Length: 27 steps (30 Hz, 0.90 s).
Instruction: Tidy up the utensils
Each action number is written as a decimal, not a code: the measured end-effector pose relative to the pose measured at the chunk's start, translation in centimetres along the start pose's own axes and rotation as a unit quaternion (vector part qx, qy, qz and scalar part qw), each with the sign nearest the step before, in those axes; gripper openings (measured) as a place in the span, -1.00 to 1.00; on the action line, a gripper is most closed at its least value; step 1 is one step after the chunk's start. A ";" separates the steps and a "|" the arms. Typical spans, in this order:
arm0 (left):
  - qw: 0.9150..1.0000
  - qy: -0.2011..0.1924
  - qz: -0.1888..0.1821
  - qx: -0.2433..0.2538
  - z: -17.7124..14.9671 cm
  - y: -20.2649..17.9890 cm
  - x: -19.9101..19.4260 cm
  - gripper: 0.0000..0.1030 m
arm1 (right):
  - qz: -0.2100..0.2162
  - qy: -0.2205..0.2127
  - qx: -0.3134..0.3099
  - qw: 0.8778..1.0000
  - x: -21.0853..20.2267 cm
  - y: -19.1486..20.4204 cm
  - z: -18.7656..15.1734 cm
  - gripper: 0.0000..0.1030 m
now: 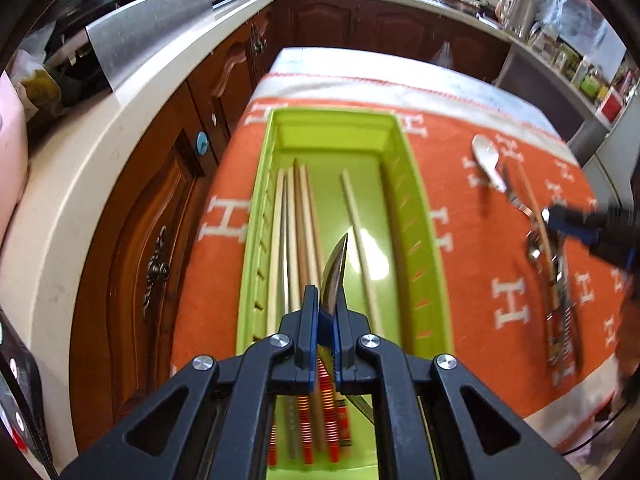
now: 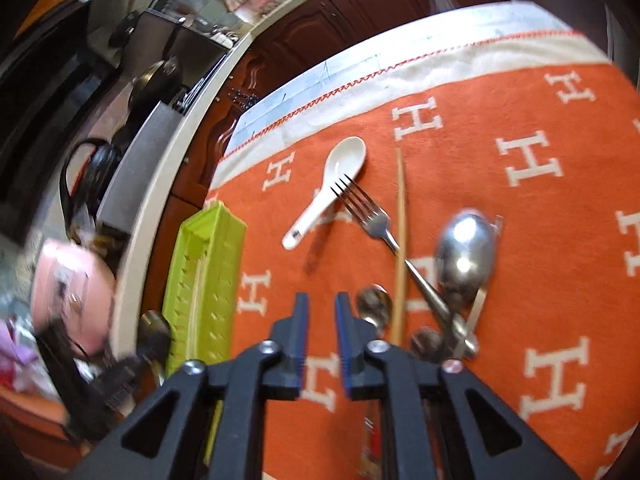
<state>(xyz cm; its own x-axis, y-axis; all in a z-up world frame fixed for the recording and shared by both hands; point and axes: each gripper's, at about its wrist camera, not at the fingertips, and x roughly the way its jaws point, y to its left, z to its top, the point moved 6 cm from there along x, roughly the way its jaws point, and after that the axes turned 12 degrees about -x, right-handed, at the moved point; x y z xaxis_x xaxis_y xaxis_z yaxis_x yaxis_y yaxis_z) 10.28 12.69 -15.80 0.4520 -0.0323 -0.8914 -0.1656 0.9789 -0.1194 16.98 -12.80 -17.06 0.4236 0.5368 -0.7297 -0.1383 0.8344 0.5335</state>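
My left gripper (image 1: 324, 300) is shut on a metal spoon (image 1: 335, 272), held edge-on over the green tray (image 1: 416, 216), which holds several chopsticks (image 1: 298, 220). My right gripper (image 2: 322, 312) is open and empty, low over the orange cloth (image 2: 520, 128). Ahead of it lie a white ceramic spoon (image 2: 328, 192), a fork (image 2: 366, 212), a chopstick (image 2: 400, 240), a large metal spoon (image 2: 466, 258) and smaller metal spoons (image 2: 374, 304). The green tray (image 2: 208, 272) is to its left. The right gripper (image 1: 580, 228) also shows at the right of the left wrist view.
The cloth covers a small table beside a white L-shaped counter (image 1: 80, 184) with dark wooden cabinets (image 1: 160, 216). Pots and a steel panel (image 1: 148, 28) stand on the counter. A pink object (image 2: 72, 292) sits left of the tray.
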 end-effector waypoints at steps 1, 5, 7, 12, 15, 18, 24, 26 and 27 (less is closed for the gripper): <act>1.000 0.003 0.001 0.003 -0.2 -0.1 0.3 -0.93 | 0.006 0.001 0.015 1.000 0.5 0.0 0.5 -0.54; 1.000 0.019 -0.004 0.007 -1.1 0.1 1.1 -0.93 | 0.017 0.011 0.049 0.999 3.1 -0.2 2.1 -0.54; 1.000 0.022 -0.005 0.008 -1.4 0.1 1.3 -0.88 | 0.023 0.018 0.070 0.997 4.5 -0.4 2.6 -0.54; 0.999 0.029 -0.017 0.002 -1.8 0.3 1.4 -0.70 | 0.018 0.020 0.091 0.995 6.7 -0.5 3.8 -0.54; 0.999 0.028 -0.025 -0.006 -1.7 0.5 1.2 -0.69 | 0.015 0.024 0.102 0.994 7.7 -0.8 4.0 -0.54; 0.999 0.021 -0.036 -0.019 -1.3 0.8 0.7 -0.67 | 0.007 0.018 0.107 0.994 8.1 -1.1 4.0 -0.71; 0.998 0.010 -0.044 -0.040 -0.6 1.0 -0.2 -0.61 | 0.007 -0.001 0.087 0.996 7.3 -0.5 3.7 -0.90; 0.998 0.007 -0.042 -0.045 -0.4 1.1 -0.3 -0.61 | 0.019 -0.007 0.080 0.997 6.7 0.5 3.5 -0.90; 0.998 0.006 -0.043 -0.049 -0.4 1.2 -0.4 -0.61 | 0.026 -0.008 0.079 0.997 6.4 1.0 3.4 -0.90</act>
<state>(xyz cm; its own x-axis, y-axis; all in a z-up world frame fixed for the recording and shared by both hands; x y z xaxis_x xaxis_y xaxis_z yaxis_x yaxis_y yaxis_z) 9.56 13.83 -15.75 0.4580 -0.1179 -0.8811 -0.2126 0.9479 -0.2373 22.58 -8.97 -19.76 0.4340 0.5760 -0.6927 -0.0190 0.7746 0.6322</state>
